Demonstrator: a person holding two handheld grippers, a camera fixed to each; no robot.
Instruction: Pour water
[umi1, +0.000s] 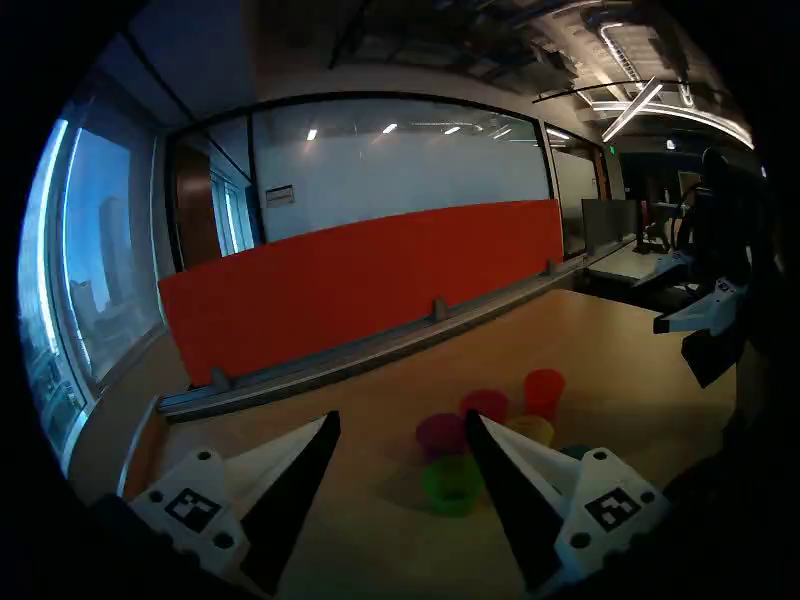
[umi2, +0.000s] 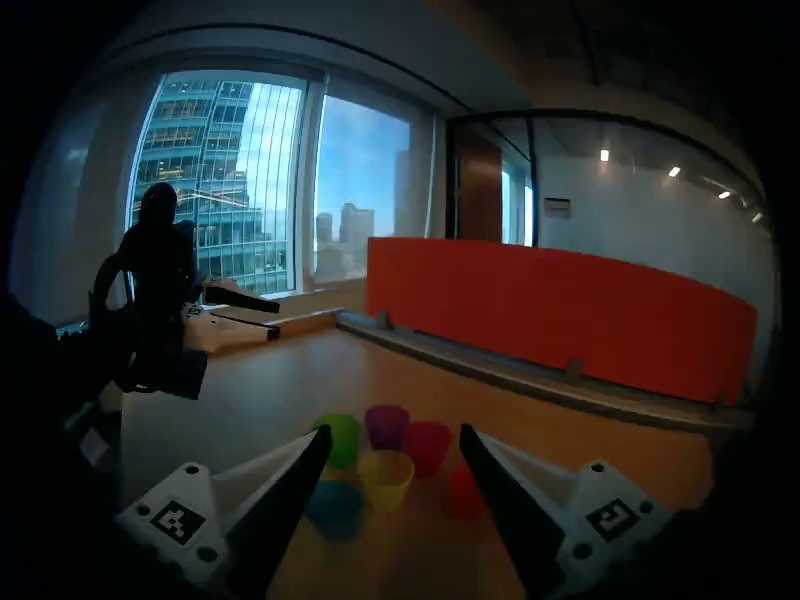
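Over the desk (umi1: 620, 350), left gripper (umi1: 402, 420) and right gripper (umi2: 394, 432) hung, jaws spread, empty; I judged squaring onto the yellow cup (umi2: 385, 478) best.

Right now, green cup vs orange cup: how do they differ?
Colour: the green cup is green, the orange cup orange-red. Place: in the left gripper view the green cup sits nearest the camera, the orange cup farther back, to its right. Shared: both upright, open end up, same tapered shape, on the table.
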